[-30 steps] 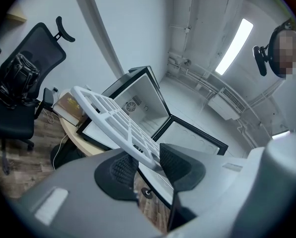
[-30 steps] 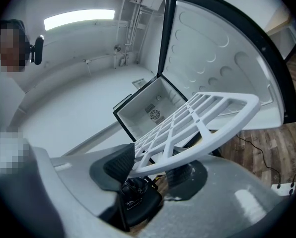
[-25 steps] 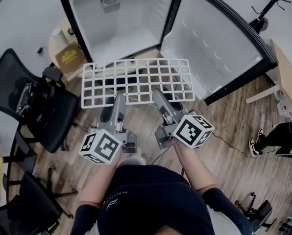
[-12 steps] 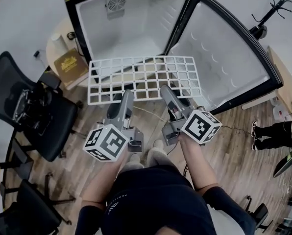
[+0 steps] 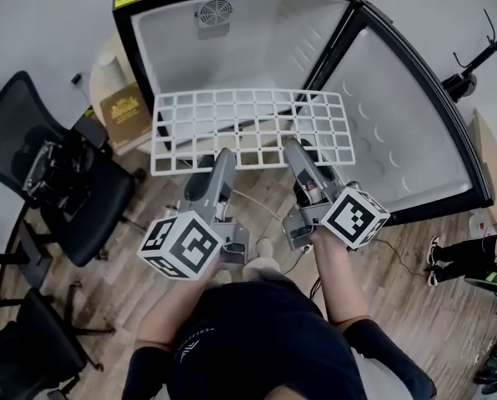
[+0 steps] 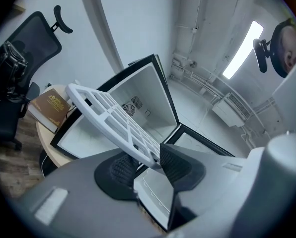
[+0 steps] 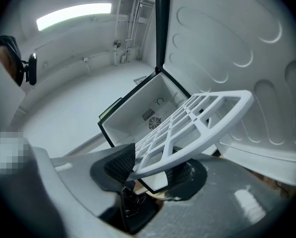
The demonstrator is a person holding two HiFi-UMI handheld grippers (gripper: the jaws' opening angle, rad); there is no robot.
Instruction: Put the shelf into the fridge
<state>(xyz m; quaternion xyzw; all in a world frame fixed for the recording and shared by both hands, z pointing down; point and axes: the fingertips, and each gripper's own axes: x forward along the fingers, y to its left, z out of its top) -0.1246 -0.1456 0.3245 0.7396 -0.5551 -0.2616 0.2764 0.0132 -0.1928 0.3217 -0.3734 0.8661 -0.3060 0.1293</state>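
A white grid shelf (image 5: pixel 248 127) hangs level in front of the open fridge (image 5: pixel 232 48), whose white inside has a fan grille at the back. My left gripper (image 5: pixel 222 158) is shut on the shelf's near edge left of the middle, and my right gripper (image 5: pixel 292 150) is shut on the same edge further right. In the left gripper view the shelf (image 6: pixel 108 115) runs up and left from the left gripper (image 6: pixel 148 163). The right gripper view has the shelf (image 7: pixel 197 120) clamped by the right gripper (image 7: pixel 155 168), with the fridge cavity (image 7: pixel 148 108) beyond.
The fridge door (image 5: pixel 407 140) stands swung wide at the right. A round table (image 5: pixel 107 98) with a brown book (image 5: pixel 125 111) and a cup sits left of the fridge. Black office chairs (image 5: pixel 48 173) crowd the left side, and a person's feet (image 5: pixel 461 252) show at the right on the wood floor.
Both grippers have carried the shelf forward towards the fridge opening. The fridge and its door now fill more of the head view.
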